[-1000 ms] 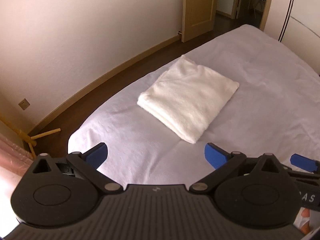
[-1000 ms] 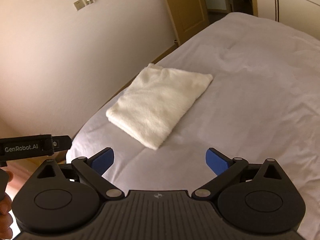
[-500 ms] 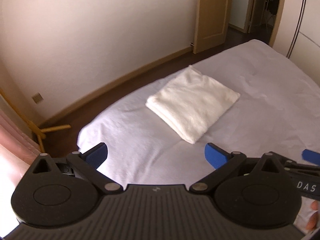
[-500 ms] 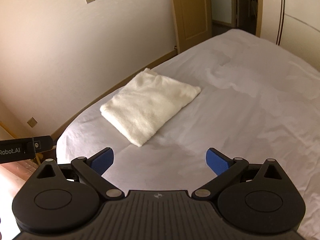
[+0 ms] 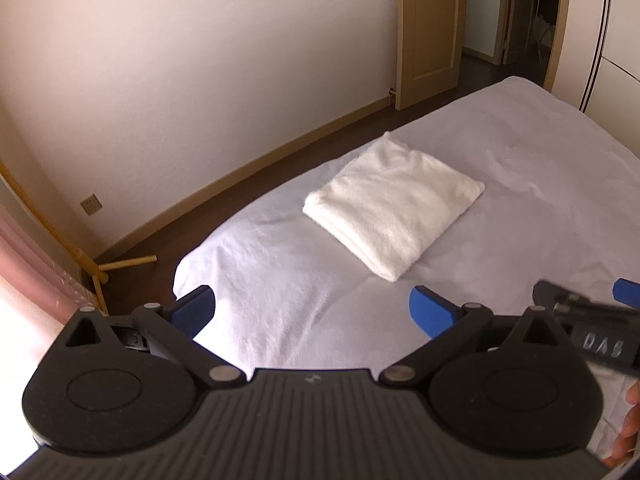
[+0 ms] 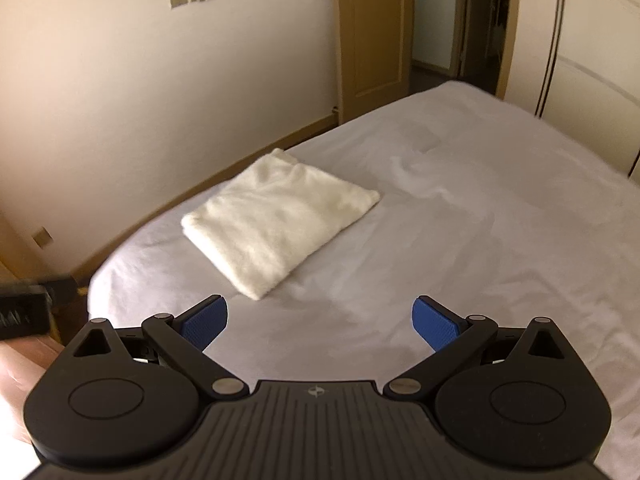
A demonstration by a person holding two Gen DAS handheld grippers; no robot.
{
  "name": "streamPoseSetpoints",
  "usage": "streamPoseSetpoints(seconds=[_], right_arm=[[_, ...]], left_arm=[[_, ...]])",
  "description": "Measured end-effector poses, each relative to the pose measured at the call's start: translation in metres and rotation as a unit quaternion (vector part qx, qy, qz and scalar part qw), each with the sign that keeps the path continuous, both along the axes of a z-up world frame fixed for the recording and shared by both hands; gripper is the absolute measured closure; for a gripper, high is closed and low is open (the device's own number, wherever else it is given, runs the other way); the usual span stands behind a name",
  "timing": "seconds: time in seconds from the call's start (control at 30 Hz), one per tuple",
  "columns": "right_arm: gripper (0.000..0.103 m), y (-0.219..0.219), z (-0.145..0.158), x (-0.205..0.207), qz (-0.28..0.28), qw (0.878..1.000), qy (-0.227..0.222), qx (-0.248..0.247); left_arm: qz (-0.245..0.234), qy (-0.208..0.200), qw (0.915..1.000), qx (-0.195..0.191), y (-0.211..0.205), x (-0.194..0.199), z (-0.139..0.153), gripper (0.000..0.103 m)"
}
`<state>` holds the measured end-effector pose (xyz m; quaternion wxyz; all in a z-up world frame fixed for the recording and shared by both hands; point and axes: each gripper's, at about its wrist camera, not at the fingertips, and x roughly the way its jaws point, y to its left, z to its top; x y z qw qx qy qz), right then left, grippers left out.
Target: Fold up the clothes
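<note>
bare sheet point(image 6: 460, 240) around folded towel point(image 6: 280, 220)

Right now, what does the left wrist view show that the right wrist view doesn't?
Only the left wrist view shows the yellow wooden stand on the floor and the right gripper's blue tip. Only the right wrist view shows the wrinkled patch of sheet beyond the towel. Both share the folded white towel on the bed, and the door.
</note>
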<state>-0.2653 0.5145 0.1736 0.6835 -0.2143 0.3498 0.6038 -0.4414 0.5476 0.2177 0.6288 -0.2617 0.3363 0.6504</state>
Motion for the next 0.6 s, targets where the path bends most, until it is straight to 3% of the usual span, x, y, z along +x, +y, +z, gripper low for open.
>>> streamPoseSetpoints(seconds=[0.6], right_arm=[[0.001,0.033,-0.016,-0.019,0.014,0.999,-0.003,-0.050]], left_arm=[[0.009,-0.019,0.9986,-0.047,0.022,-0.021,-0.025,0.001]])
